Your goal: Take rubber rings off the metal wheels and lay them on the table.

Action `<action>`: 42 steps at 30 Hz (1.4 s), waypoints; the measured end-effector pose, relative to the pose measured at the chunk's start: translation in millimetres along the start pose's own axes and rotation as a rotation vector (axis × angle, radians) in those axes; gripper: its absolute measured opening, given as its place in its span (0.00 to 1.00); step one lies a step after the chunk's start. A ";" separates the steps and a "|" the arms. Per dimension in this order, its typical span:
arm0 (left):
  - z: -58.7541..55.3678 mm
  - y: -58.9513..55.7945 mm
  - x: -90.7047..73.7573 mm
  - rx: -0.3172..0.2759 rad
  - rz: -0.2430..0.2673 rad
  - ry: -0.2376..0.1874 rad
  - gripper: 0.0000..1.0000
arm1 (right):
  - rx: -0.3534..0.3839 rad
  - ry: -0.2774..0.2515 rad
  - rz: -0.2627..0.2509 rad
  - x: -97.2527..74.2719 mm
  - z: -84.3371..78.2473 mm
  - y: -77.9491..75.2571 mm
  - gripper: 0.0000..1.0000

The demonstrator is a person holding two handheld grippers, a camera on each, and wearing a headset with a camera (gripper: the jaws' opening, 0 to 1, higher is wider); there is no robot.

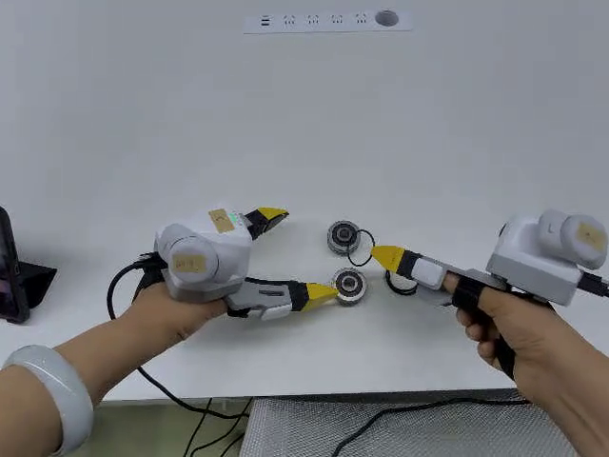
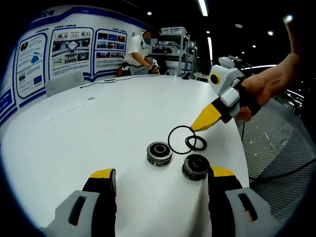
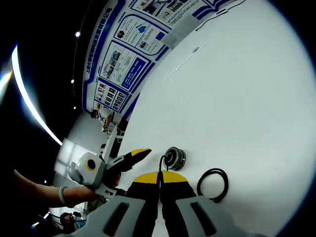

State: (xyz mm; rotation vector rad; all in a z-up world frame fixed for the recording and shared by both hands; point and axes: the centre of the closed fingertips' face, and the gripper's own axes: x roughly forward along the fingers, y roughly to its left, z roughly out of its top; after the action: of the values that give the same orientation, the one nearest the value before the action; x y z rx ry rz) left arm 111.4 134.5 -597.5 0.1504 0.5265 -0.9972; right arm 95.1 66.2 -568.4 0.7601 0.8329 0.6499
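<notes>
Right gripper (image 1: 385, 255) is pinching a thin black rubber loop (image 1: 361, 248) beside the far ribbed metal wheel (image 1: 343, 237). Left gripper (image 1: 295, 255) is gaping wide, one yellow tip just beside the near wheel (image 1: 349, 285). A thicker ring (image 1: 400, 283) is lying flat toward the smooth white desk's (image 1: 285, 143) front edge.

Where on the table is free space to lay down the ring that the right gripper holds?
Bare table stretches beyond the wheels toward the socket strip. Crowded between the left gripper and right gripper, around the laid ring.
</notes>
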 end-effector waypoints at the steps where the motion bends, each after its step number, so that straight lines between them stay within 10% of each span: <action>1: -0.1 -0.7 -0.5 -0.002 -0.002 -0.001 0.78 | 0.001 0.000 -0.002 -1.5 -0.6 -0.8 0.02; 29: -7.6 -12.4 -11.7 -0.018 -0.032 -0.014 0.80 | 0.050 -0.011 -0.105 -34.1 -11.8 -39.9 0.02; 42: -10.8 -11.2 -13.8 -0.023 -0.031 -0.005 0.78 | -0.161 0.050 -0.174 -36.5 -13.9 -51.6 0.08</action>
State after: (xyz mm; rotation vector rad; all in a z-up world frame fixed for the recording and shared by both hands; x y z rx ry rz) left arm 92.3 142.7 -598.8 0.1197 0.5371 -1.0215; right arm 75.4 13.9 -601.1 0.5213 0.8706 0.5749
